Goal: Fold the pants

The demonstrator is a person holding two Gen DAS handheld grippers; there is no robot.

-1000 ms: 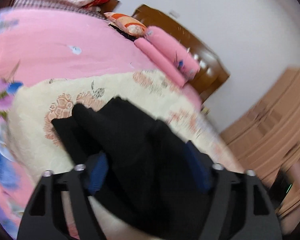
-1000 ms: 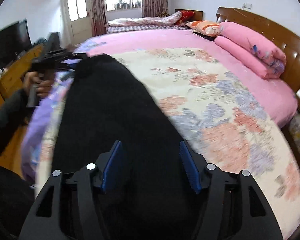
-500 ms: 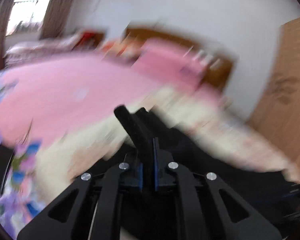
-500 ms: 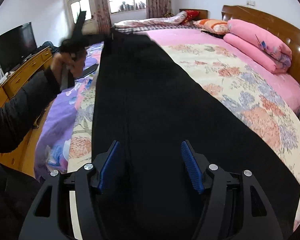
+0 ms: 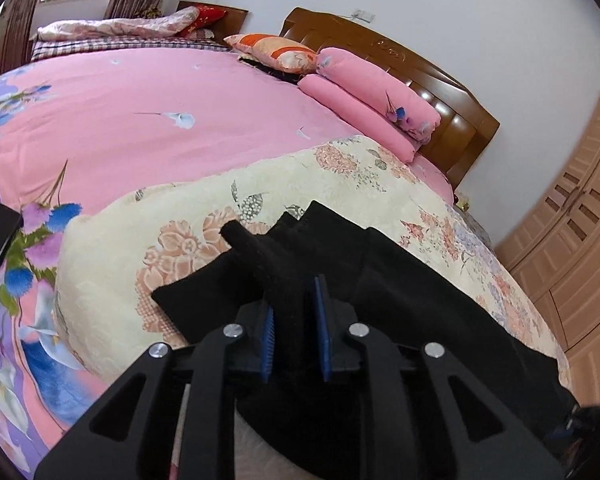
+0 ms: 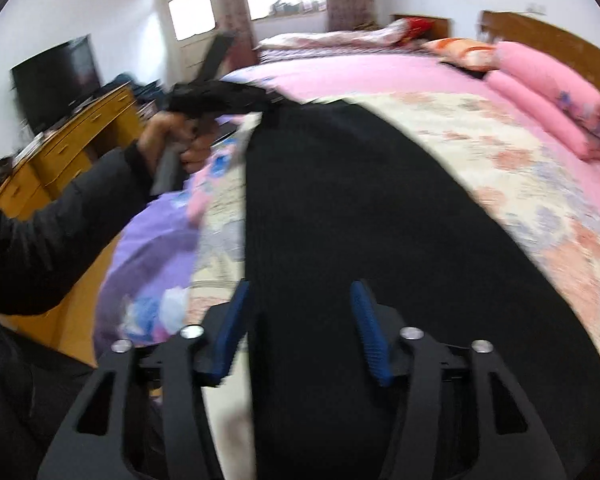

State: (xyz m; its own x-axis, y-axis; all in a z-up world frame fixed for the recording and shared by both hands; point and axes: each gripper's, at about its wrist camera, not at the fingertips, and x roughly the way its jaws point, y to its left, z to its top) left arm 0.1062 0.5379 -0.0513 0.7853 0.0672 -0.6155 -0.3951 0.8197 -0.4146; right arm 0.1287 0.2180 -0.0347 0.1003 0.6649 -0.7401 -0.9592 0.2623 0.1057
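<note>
Black pants [image 6: 360, 216] stretched across cream floral blanket [image 5: 112, 280] on bed, spanning between both grippers. Left gripper [image 5: 294, 330] clamped on bunched fold of pants, blue pads pressed against fabric from both sides, cloth ridge rising ahead of fingers. In right wrist view, same left gripper [image 6: 266, 98] pinches far end of pants, held by person's hand [image 6: 180, 140] in dark sleeve. Right gripper [image 6: 300, 334] has blue pads spread wide, pants fabric lying between them without visible clamping. Pink pillows [image 5: 372, 96] against wooden headboard [image 5: 432, 92], well apart from pants.
</note>
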